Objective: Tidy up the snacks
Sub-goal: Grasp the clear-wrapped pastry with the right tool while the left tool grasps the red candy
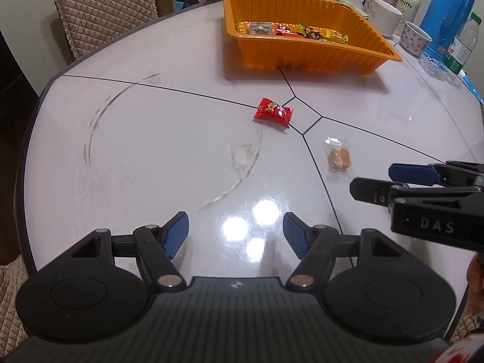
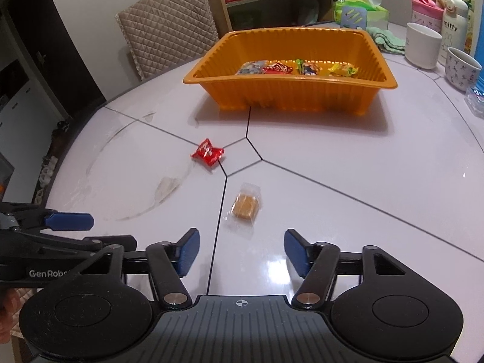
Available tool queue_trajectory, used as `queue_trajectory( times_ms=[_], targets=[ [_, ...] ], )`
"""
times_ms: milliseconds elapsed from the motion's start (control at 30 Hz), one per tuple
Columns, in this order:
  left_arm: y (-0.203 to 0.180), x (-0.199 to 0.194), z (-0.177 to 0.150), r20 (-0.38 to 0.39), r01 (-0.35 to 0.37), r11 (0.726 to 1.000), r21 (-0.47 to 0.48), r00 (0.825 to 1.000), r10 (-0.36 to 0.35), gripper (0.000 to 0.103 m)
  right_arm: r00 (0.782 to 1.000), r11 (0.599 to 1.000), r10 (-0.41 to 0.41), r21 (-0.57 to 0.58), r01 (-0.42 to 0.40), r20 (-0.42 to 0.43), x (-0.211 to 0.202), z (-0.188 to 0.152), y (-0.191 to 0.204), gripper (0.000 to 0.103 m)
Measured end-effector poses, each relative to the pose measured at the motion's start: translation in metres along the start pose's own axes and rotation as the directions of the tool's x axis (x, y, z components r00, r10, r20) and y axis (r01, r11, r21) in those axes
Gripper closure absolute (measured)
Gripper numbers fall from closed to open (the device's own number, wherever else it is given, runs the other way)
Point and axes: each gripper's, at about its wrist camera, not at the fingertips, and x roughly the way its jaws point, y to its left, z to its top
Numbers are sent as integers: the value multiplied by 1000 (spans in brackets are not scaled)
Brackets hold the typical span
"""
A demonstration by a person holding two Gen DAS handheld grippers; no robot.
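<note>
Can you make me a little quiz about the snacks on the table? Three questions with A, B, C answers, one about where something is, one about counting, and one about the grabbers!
1. Where does the red candy lie?
A. in the tray
B. on the table
C. in a cup

2. How many snacks lie outside the orange tray?
A. two
B. four
C. none

3. How is the right gripper?
A. shut on a snack
B. open, holding nothing
C. inside the tray

Answers:
1 B, it lies on the table, in front of the tray.
2 A, only the red candy and the brown snack in clear wrap are out.
3 B, its blue fingers stand wide apart with bare table between them.
</note>
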Motion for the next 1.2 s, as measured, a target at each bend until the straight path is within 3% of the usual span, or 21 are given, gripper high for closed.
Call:
queue_trajectory(
  times_ms=[300, 867, 1200],
  targets=[
    [6, 10, 14, 15, -3, 1000, 5, 1000, 3, 37, 1000, 1000, -5, 6, 5, 3, 22, 12, 5, 60],
    [9, 18, 21, 20, -5, 1000, 7, 1000, 5, 38, 998, 998, -57, -42, 57, -6, 43, 13, 9, 77],
    [5, 24, 28, 33, 23, 999, 30, 999, -24, 43, 999, 998, -49, -37, 49, 12, 42, 15, 1, 81]
  ],
)
